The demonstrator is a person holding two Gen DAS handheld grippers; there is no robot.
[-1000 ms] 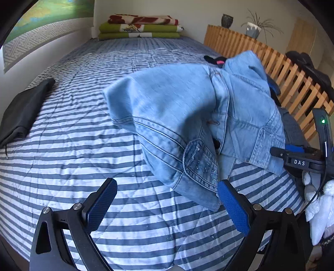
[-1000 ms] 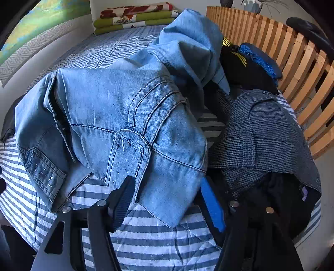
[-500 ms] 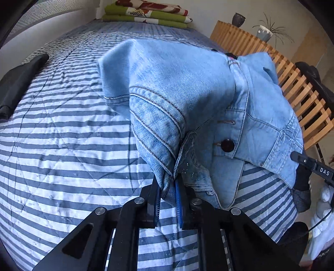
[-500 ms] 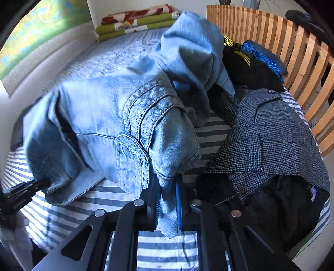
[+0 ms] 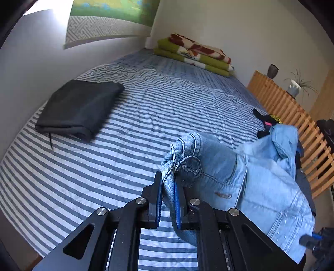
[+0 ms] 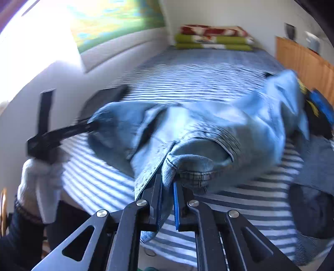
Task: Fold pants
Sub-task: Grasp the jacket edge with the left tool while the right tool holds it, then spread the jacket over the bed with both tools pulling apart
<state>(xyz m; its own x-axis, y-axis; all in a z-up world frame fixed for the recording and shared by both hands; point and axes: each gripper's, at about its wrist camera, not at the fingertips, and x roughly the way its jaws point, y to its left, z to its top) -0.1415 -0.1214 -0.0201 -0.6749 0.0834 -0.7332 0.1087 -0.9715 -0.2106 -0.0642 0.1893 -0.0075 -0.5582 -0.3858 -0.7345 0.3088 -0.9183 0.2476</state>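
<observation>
A home bedroom is shown by a bed (image 5: 117, 158) covered in a striped sheet, folded blankets (image 5: 194, 55) stacked at its far end, a painting (image 5: 110, 12) hung on the wall, and a potted plant (image 5: 296, 85) set beside it.

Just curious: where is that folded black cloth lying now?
In the left wrist view, the folded black cloth lies on the striped bed's left side by the wall, apart from the jeans.
</observation>
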